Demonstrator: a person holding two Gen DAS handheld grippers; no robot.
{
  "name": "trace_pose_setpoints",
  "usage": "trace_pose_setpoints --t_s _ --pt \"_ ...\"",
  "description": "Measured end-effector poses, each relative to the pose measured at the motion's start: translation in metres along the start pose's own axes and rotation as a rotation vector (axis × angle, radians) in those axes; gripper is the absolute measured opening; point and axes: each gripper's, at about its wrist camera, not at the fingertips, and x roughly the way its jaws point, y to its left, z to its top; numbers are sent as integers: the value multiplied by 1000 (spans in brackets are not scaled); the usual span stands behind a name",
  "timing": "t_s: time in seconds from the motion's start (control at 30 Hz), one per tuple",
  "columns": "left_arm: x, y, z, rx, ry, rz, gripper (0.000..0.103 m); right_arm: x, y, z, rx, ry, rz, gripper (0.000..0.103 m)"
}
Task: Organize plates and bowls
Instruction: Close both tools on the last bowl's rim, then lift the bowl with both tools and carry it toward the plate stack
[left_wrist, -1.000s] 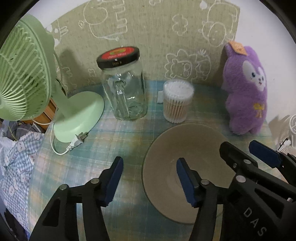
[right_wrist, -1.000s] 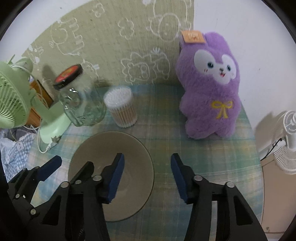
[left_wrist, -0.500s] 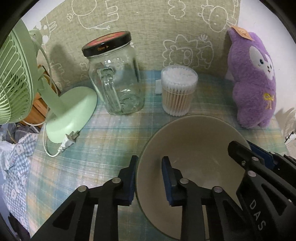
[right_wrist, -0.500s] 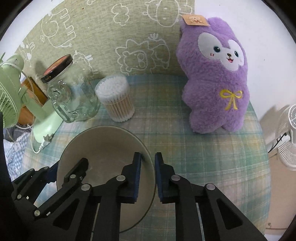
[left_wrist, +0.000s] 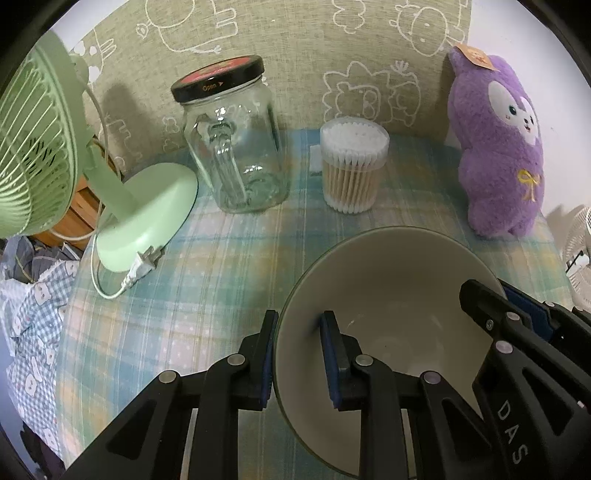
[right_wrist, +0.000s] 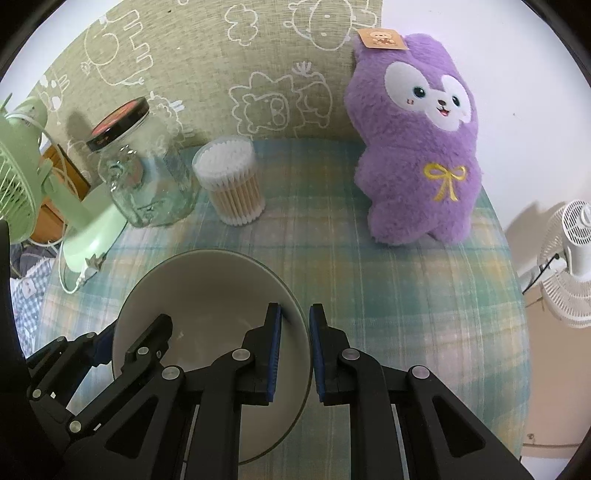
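Note:
A wide grey-beige bowl (left_wrist: 388, 295) is held over the plaid tablecloth, gripped from both sides. My left gripper (left_wrist: 299, 328) is shut on the bowl's left rim, one pad outside and one inside. My right gripper (right_wrist: 295, 323) is shut on the bowl's (right_wrist: 207, 291) right rim in the same way. Each gripper also shows in the other's view: the right one (left_wrist: 517, 317) at the bowl's far rim, the left one (right_wrist: 107, 339) at its left rim. The bowl is empty and tilts slightly.
On the round table (right_wrist: 369, 280) stand a glass jar with a black lid (left_wrist: 236, 147), a tub of cotton swabs (left_wrist: 352, 166), a purple plush toy (right_wrist: 421, 147) and a green desk fan (left_wrist: 44, 147) with its loose plug (left_wrist: 142, 267). A white fan (right_wrist: 569, 273) stands off the table at right.
Both grippers closed from wide open onto opposite rims of the bowl. The bowl has risen and now looms larger in both views.

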Motion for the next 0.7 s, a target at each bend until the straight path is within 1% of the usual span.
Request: trace_pose_setpoints --t_s 0.33,0.7 --pt "-32 8 -27 15 -20 -18 21 -35 9 -30 25 -2 -15 19" --pt "-85 25 -60 58 -55 -47 21 -96 28 -66 52 -35 -49 19"
